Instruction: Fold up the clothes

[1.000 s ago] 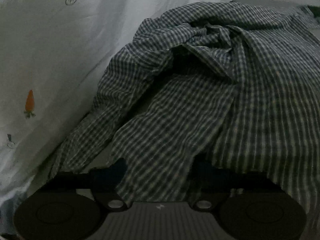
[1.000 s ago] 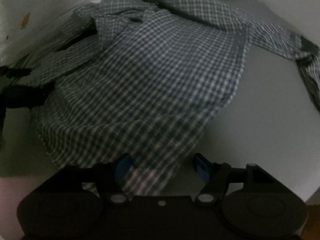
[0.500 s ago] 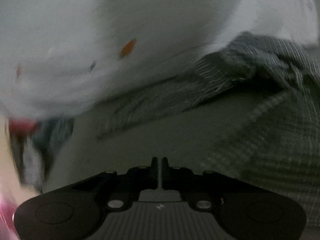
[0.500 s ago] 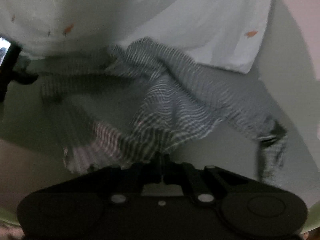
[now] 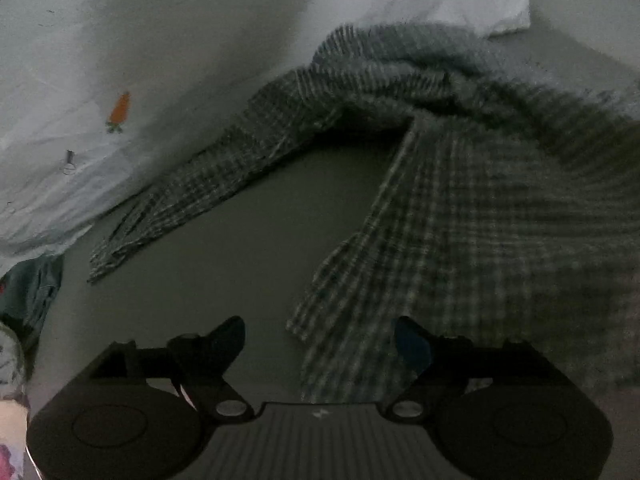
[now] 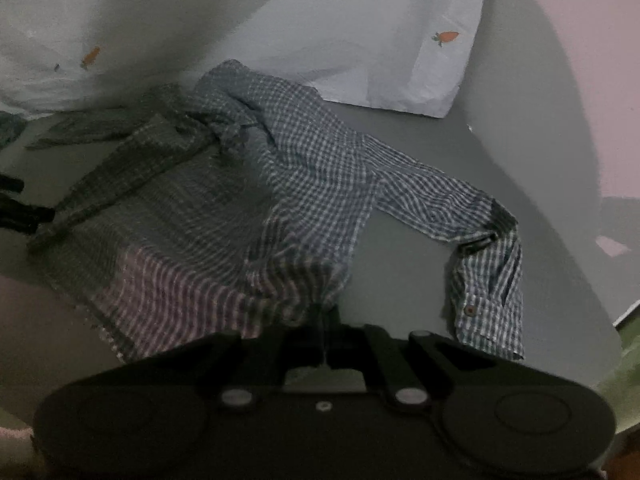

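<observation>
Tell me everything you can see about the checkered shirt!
The checkered shirt is thin woven cloth in small dark blue and white checks. It lies crumpled and spread out on a gray surface, partly against a white sheet with little carrots. One long sleeve stretches out and bends down to a buttoned cuff; another sleeve trails the other way. The right gripper is shut on its hem. The left gripper is opening, with the shirt's front edge lying loose between its fingers.

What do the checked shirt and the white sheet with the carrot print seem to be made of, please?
Checked shirt: thin woven fabric, probably cotton, matte; it rumples and drapes softly. White sheet: light woven cloth, likely cotton, matte, with creases and small carrot motifs. The dim light leaves the fibre open.
</observation>
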{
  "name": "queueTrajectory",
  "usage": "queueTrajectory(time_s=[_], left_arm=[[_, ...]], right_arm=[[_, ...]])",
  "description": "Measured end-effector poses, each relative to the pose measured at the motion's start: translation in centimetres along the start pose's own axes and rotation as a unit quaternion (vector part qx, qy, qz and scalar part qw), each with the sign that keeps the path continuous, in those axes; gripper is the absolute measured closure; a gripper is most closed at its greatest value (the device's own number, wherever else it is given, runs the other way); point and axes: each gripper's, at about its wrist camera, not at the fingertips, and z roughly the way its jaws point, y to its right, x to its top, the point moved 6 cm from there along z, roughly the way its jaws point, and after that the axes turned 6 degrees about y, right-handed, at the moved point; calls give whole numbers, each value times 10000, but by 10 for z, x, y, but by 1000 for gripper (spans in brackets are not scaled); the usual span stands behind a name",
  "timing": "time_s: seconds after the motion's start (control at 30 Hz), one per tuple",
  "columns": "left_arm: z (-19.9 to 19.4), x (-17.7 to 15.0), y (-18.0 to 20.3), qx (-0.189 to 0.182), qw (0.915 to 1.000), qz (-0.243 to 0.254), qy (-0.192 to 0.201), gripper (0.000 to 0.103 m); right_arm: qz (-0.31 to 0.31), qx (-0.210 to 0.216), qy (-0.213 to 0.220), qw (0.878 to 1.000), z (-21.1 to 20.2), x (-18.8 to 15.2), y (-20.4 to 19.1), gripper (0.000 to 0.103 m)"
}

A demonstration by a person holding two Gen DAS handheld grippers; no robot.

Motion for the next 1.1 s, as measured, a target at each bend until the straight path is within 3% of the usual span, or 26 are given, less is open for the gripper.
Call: queueTrajectory(time_s=[0.1,0.23,0.3,0.37,0.4,0.47,0.6,0.77,0.83,0.9,1.07,1.1], left_arm=[[25,12,-2,-316,9994,-1,-141,20],[48,30,22,-753,9959,489,-61,19],[48,36,30,-754,9953,599,84,25],[46,42,30,-809,9955,487,86,56],[42,42,27,-753,9964,375,96,63],[33,41,11,-605,9981,50,106,93],[-1,25,-45,-365,9931,-1116,43,101],[-46,-28,-111,90,9681,-2493,-243,102],[-55,-44,-108,54,9672,-2524,-277,101],[-61,-53,-93,-38,9709,-2375,-288,90],[-50,-45,-34,-589,9776,-2004,-242,35],[-44,-40,-27,-641,9770,-2019,-256,31]], right_arm=[[100,-142,-127,9998,2,-5,-4,102],[263,-329,-245,9988,4,-6,-1,102],[283,-426,-275,9983,5,-6,-1,102],[246,-524,-282,9979,4,-4,-3,102],[203,-561,-263,9979,2,-1,-4,102],[59,-609,-154,9980,-5,4,-4,102],[-125,-587,90,9982,-22,15,2,102],[-209,-284,241,9991,-42,21,21,102],[-273,-129,206,9993,-42,16,25,102],[-428,-34,136,9990,-35,8,27,102],[-385,18,-19,9993,-14,2,33,102],[-332,18,-38,9994,-12,1,35,102]])
